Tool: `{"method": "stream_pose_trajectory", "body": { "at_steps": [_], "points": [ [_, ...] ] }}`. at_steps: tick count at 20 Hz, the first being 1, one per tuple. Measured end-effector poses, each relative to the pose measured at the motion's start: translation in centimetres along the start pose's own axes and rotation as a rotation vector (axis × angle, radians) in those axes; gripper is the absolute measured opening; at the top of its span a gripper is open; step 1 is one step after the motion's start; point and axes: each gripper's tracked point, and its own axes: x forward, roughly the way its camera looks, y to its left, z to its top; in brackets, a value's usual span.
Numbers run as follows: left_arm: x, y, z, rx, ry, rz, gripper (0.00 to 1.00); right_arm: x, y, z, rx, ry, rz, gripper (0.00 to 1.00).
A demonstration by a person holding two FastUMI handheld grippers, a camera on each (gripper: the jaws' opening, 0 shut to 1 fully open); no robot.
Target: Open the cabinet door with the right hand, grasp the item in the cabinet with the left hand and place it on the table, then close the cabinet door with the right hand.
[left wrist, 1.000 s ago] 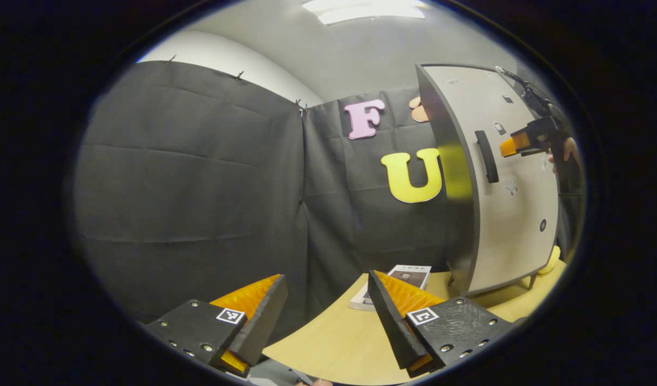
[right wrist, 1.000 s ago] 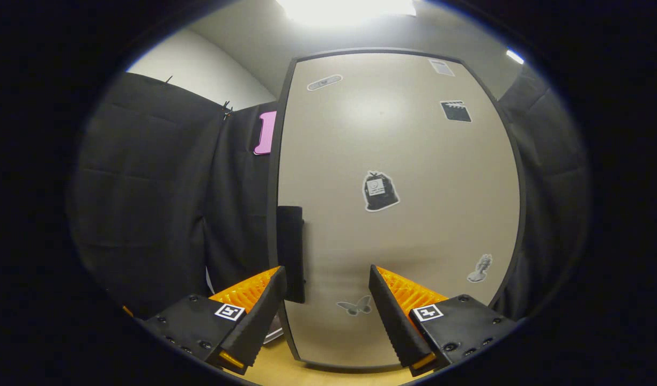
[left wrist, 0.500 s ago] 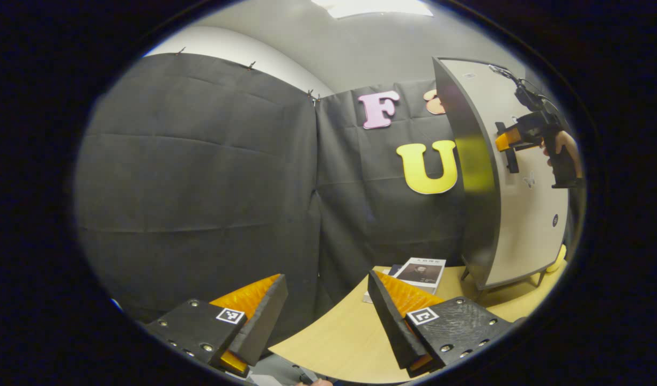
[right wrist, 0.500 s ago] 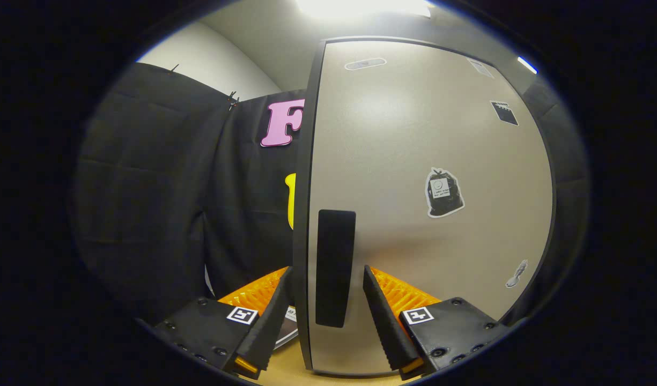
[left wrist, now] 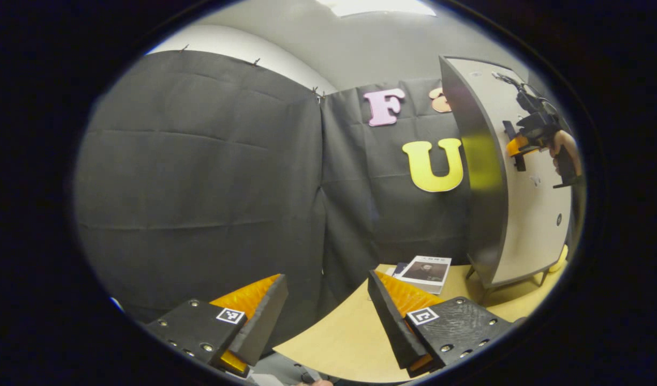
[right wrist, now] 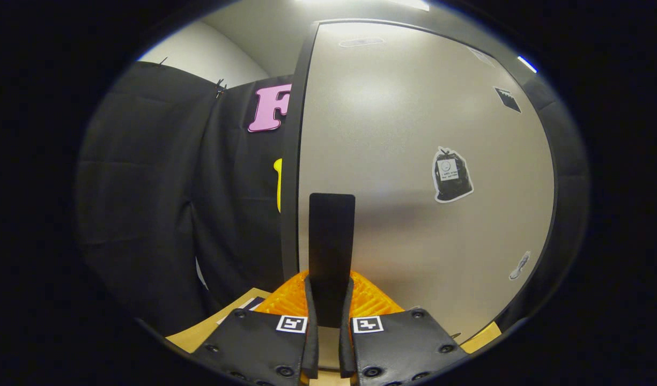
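While the cabinet's (right wrist: 414, 134) inside stays hidden behind its shut door (right wrist: 392, 225), so the item cannot be seen, the right gripper (right wrist: 328, 316) is clamped on the flat, dark, upright handle (right wrist: 331, 241), both fingers pressing its sides. Smooth and pale, the door bears small stickers. Far right of the left gripper (left wrist: 328, 316), whose fingers stand wide apart and empty, the cabinet stands on a wooden table (left wrist: 339, 338) beside a book (left wrist: 427, 271).
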Motion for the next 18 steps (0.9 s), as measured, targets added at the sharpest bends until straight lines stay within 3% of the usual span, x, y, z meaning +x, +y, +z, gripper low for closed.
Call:
{"method": "stream_pose_trajectory", "body": {
  "at_steps": [7,18],
  "points": [
    [-0.7,-2.4,1.9,-0.004,-0.039,-0.041,0.92,-1.7,0.4,-0.1,0.017,0.028,0.086,0.14],
    [-2.6,-11.4,5.3,0.019,-0.089,-0.187,0.92,-6.7,0.6,0.3,0.024,0.044,0.27,0.17]
  ]
}}
